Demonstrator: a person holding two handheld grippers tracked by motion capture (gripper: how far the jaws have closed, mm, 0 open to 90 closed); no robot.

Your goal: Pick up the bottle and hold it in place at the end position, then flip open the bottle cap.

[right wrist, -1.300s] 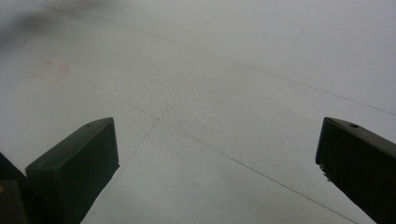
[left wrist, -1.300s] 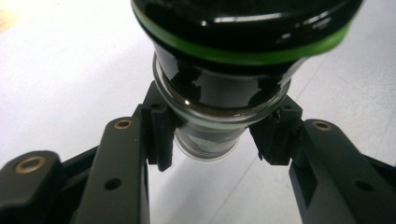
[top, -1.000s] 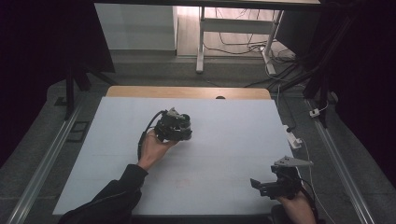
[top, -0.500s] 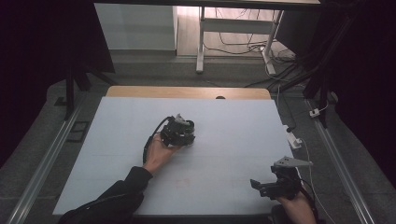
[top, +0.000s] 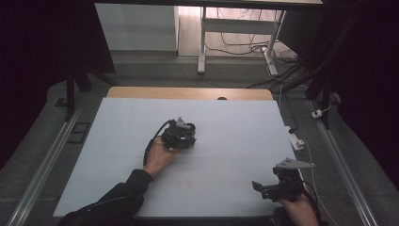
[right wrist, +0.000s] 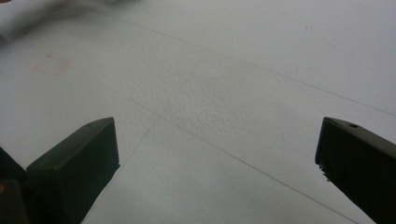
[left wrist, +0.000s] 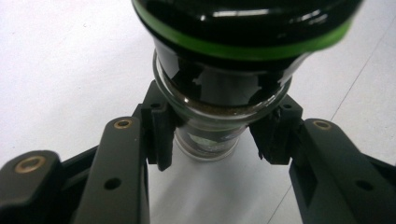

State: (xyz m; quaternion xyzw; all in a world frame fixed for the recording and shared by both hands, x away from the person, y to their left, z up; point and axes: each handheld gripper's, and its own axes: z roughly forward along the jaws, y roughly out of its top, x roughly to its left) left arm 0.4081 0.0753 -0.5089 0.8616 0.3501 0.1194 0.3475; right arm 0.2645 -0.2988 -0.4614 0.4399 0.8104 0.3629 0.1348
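One jar in hand, two grippers in use, entry as follows

Item: small glass jar with a dark lid edged by a green band, brownish contents showing through the wall in the left gripper view. It lies between the jaws of the left gripper, lid end pointing away from the hand

Change noted: against the earlier high-view pictures, the left gripper with the jar has shifted slightly right and settled lower toward the worktop. The hand behind it has drawn back along the body, so the gripper now appears to rest low on the surface. Judged meaning: the jar is being set down or has just reached the surface, so the carry is near its end and a release would be the likely remaining step. Whether the jar's base already bears on the worktop cannot be told

Left gripper state: jaws drawn in against the glass body just below the lid, pads pressing both sides, as tight as they get on this item. Jar firmly held

Right gripper: well to the right of the jar and nearer the person, unmoved since the earlier pictures. Jaws stand wide apart in the right gripper view, nothing between them, bare worktop beneath

Jar location: roughly mid-worktop, well apart from the right gripper
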